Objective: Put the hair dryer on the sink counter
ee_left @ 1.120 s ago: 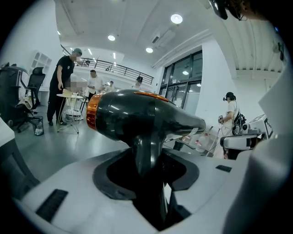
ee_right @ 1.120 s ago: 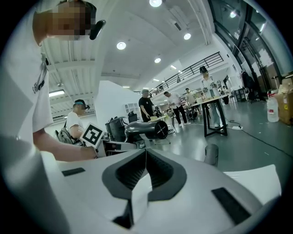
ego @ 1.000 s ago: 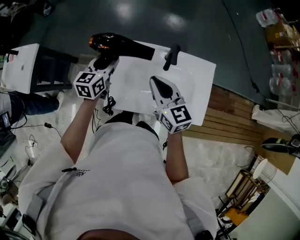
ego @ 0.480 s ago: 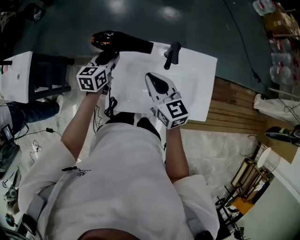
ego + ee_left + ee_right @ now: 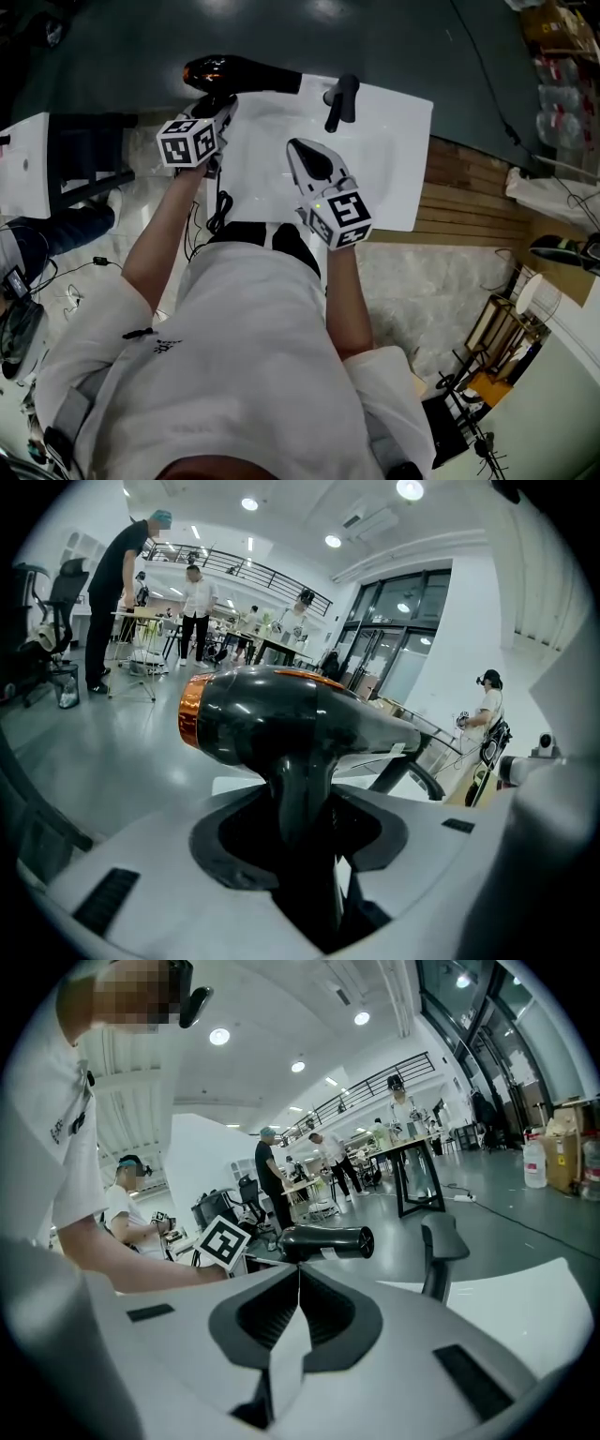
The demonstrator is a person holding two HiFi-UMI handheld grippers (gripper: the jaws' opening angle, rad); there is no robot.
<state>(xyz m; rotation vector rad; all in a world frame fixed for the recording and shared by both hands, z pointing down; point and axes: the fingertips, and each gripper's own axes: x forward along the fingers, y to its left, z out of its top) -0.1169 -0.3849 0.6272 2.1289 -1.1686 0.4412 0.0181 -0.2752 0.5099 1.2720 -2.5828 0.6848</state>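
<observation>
My left tool pinches the hair dryer by its black handle. In the left gripper view the handle stands upright between the two jaws, which sit apart on either side of it and press against it. The dryer's glossy black body lies roughly level across the top of the handle, with an orange ring at its back end.

From the head view, the dryer is at the far left corner of the white bench. Its orange end reaches out past the bench's left edge over the dark floor, and its barrel points along the far edge toward the black faucet. I cannot tell whether the dryer's body touches the bench. A black cord hangs down below my left tool, beside the bench's left edge.

My right tool is over the middle of the bench, well apart from the dryer. Its jaws are pressed together with nothing between them, as the right gripper view shows plainly. Beyond them in that view I see the dryer's barrel side-on and the faucet just to its right.
</observation>
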